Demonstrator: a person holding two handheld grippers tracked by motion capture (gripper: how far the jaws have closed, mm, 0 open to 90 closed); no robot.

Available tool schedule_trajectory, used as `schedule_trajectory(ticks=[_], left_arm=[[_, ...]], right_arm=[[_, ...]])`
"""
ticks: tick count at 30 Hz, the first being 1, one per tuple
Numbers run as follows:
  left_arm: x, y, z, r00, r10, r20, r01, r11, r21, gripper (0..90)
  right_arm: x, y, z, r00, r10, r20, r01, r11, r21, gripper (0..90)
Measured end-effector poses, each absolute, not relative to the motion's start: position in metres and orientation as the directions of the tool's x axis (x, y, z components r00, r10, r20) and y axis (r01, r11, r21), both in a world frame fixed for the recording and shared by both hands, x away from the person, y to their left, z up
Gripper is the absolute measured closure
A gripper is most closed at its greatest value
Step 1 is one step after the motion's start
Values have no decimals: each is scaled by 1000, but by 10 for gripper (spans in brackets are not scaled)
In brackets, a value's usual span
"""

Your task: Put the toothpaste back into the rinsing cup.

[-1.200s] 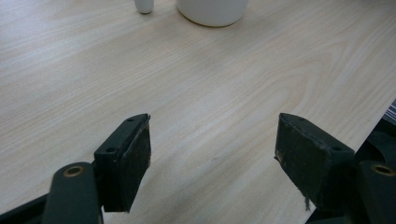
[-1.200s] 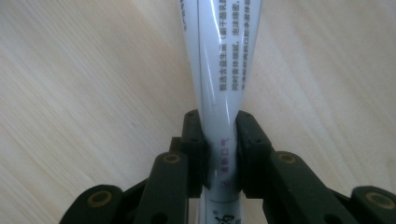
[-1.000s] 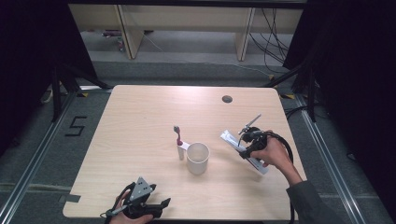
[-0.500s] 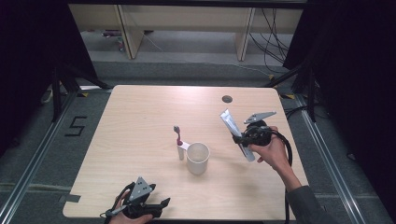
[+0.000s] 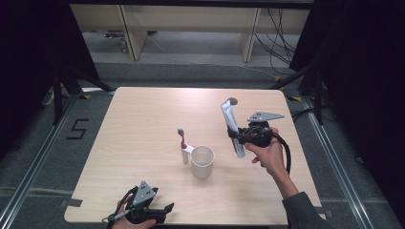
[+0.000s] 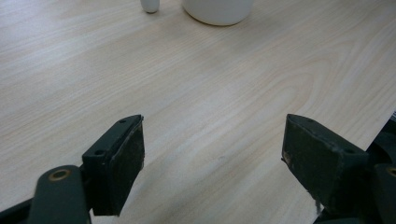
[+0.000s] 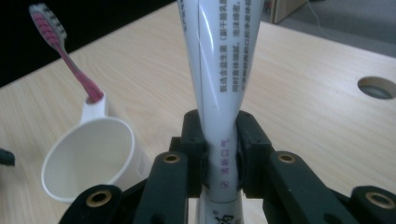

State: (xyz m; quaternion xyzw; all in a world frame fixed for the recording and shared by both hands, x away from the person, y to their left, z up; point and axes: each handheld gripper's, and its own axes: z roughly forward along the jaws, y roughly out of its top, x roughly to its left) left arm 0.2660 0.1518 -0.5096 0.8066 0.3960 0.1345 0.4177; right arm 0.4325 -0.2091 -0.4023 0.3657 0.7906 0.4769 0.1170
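Our right gripper [image 5: 237, 136] has lifted the toothpaste tube [image 7: 219, 88] off the table [image 5: 143, 119]; the jaws are clamped on its lower body, crimped end up. The cup [image 7: 88, 158] now sits beyond the jaws, probably its destination. Our left gripper [image 6: 212, 163] rests with jaws apart, nothing between them.

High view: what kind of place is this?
Probably a lab recording station, not a bathroom: a bare wooden table on a taped floor with a number marking, loose cables behind, dark curtains around.
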Motion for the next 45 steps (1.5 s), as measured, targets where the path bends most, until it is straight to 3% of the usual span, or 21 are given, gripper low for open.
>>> schedule_trajectory(ticks=[16, 27, 45], left_arm=[[266, 153, -509, 656, 748, -95, 523, -360, 773, 208], [266, 153, -509, 659, 746, -101, 523, -357, 774, 209], [265, 153, -508, 665, 740, -102, 518, -359, 776, 209]], right_arm=[[425, -172, -388, -774, 613, 159, 367, 229, 902, 757], [421, -148, -382, -803, 571, 169, 356, 233, 905, 757], [419, -122, -405, -822, 536, 195, 385, 269, 883, 756]])
